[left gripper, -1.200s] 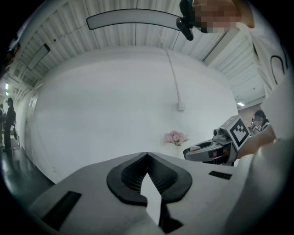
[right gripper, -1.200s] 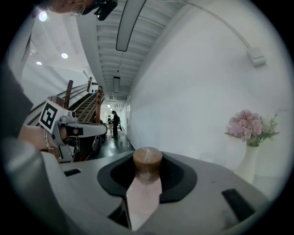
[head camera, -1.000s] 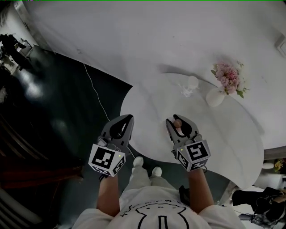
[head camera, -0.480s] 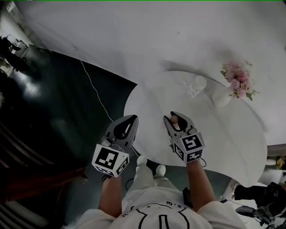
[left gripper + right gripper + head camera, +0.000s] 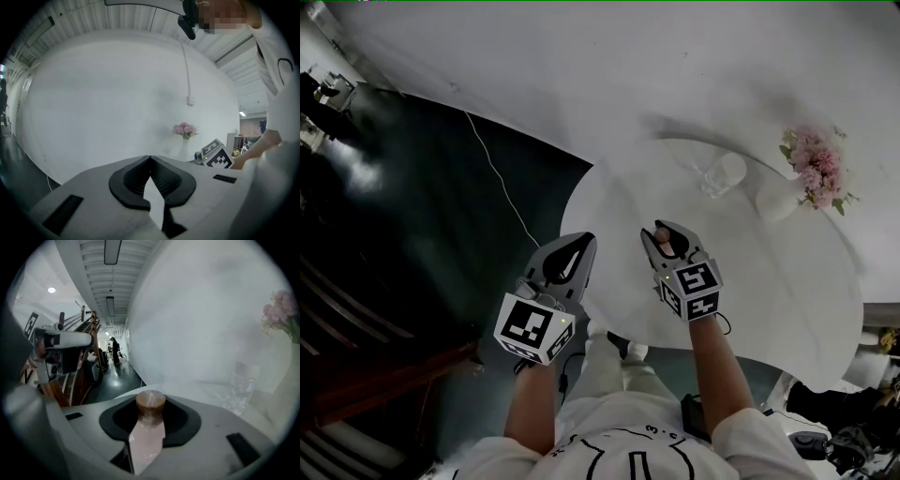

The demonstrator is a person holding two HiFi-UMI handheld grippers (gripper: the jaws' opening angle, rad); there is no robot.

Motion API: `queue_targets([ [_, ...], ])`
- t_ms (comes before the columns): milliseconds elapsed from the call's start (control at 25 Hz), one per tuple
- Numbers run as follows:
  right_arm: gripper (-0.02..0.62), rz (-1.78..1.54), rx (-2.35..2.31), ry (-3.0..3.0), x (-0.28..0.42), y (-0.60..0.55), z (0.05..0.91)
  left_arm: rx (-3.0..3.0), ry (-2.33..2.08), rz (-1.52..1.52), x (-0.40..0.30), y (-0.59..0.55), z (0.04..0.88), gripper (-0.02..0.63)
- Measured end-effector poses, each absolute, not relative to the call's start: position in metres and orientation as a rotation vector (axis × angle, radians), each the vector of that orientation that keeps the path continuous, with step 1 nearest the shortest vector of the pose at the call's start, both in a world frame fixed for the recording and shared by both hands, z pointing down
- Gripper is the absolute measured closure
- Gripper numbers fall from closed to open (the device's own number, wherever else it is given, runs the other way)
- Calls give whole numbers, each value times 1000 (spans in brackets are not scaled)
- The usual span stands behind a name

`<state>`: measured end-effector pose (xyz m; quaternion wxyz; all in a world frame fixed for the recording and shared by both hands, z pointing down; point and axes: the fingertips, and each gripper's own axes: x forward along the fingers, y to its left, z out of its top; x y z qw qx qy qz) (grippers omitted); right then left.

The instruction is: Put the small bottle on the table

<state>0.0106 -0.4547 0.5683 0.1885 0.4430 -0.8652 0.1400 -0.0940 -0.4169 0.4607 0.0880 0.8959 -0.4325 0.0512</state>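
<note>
My right gripper (image 5: 667, 240) is shut on the small bottle (image 5: 663, 235), a pale pink one with a brown cap (image 5: 150, 401), held upright between the pads. It hangs over the near left part of the round white table (image 5: 787, 281). In the right gripper view the bottle (image 5: 146, 437) fills the gap between the jaws. My left gripper (image 5: 565, 265) hovers just off the table's left edge, above the dark floor. Its jaws meet at the tips and hold nothing (image 5: 150, 157).
A clear drinking glass (image 5: 724, 173) stands at the table's far side. To its right is a white vase (image 5: 778, 199) with pink flowers (image 5: 815, 164). A white curved wall (image 5: 609, 75) rises behind. A thin white cable (image 5: 502, 192) crosses the dark floor (image 5: 422, 234) at the left.
Both grippers have drifted a little forward and to the left over the table's near edge, the right one still holding the bottle. The view has shifted, so glass and flowers sit further right.
</note>
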Motion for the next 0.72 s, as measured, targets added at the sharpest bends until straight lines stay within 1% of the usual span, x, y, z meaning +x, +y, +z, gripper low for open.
queue_targets([
  [720,476,492,1250,-2386,0,-471,603,2632,-1271,141,-107,-428,473,601],
])
